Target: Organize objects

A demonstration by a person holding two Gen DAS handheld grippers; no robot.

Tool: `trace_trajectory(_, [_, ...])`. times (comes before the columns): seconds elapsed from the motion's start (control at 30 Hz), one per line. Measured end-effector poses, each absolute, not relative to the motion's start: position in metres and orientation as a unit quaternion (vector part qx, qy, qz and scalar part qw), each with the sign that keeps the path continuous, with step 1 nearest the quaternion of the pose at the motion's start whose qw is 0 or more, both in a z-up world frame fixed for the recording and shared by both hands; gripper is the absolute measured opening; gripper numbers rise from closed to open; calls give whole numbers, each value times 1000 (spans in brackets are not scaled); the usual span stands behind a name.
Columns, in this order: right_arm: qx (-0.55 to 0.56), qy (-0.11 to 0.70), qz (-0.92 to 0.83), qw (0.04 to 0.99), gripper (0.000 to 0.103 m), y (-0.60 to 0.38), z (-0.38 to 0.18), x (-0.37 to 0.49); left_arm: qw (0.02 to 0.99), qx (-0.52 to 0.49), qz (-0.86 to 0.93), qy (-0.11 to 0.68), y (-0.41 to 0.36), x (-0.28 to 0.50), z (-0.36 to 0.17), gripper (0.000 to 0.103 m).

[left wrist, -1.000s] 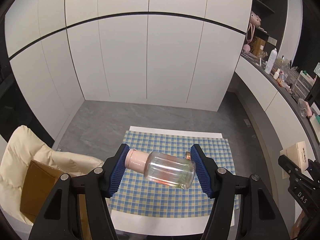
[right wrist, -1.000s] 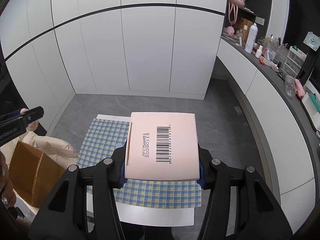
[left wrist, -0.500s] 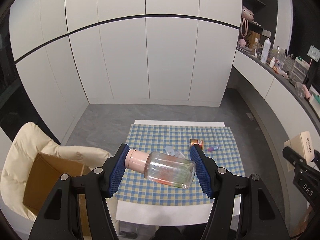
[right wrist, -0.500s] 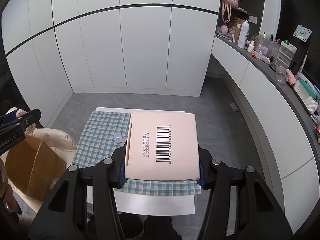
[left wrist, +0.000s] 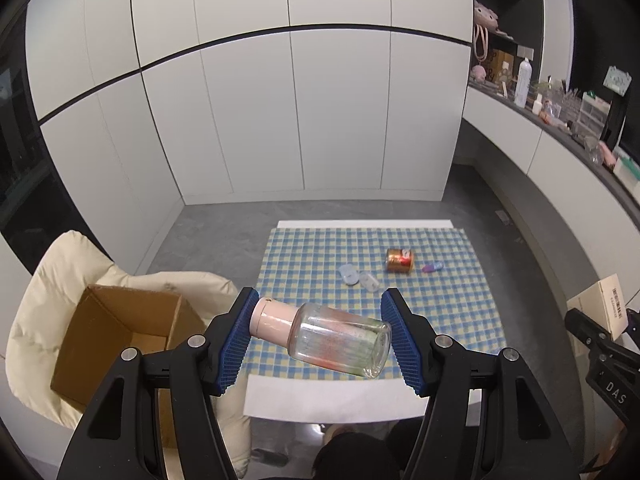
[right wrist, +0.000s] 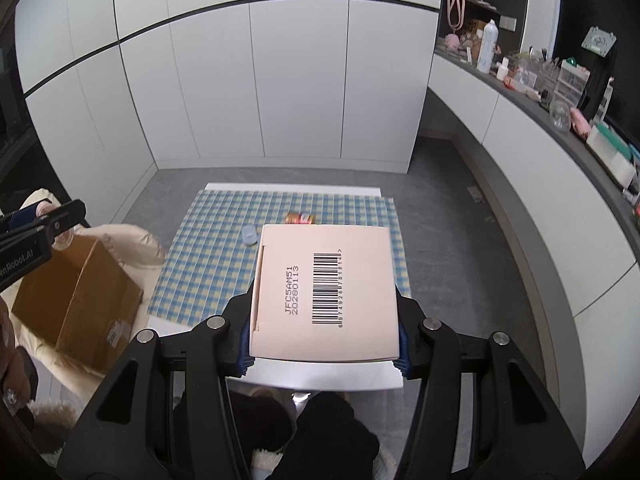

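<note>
Left gripper (left wrist: 320,336) fingers were clamped on a glass bottle (left wrist: 340,340) lying sideways between them; right gripper (right wrist: 324,336) fingers squeezed a pink box (right wrist: 324,292).

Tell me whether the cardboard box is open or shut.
Open: the cardboard box shows raised flaps and a bare inner floor in the left wrist view.

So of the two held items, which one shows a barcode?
The flat pink box in the right gripper; the left gripper holds a clear, pink-capped bottle.
</note>
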State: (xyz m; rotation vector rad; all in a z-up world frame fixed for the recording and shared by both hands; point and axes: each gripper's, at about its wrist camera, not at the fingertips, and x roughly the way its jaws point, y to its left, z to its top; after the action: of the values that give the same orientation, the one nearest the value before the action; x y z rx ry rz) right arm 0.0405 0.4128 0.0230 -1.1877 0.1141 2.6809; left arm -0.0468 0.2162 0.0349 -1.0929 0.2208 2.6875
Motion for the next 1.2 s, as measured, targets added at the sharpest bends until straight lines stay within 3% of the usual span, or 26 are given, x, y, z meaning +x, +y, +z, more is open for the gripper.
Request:
trace_trajectory(0.53, [-438,54,889,121,54,414,-31,85,120,-442,886,74,195,-12,-31,64])
trace_trajectory(1.2, [-458,74,879,112,54,407,-47,165,127,-441,886,68,162,43,-39,64])
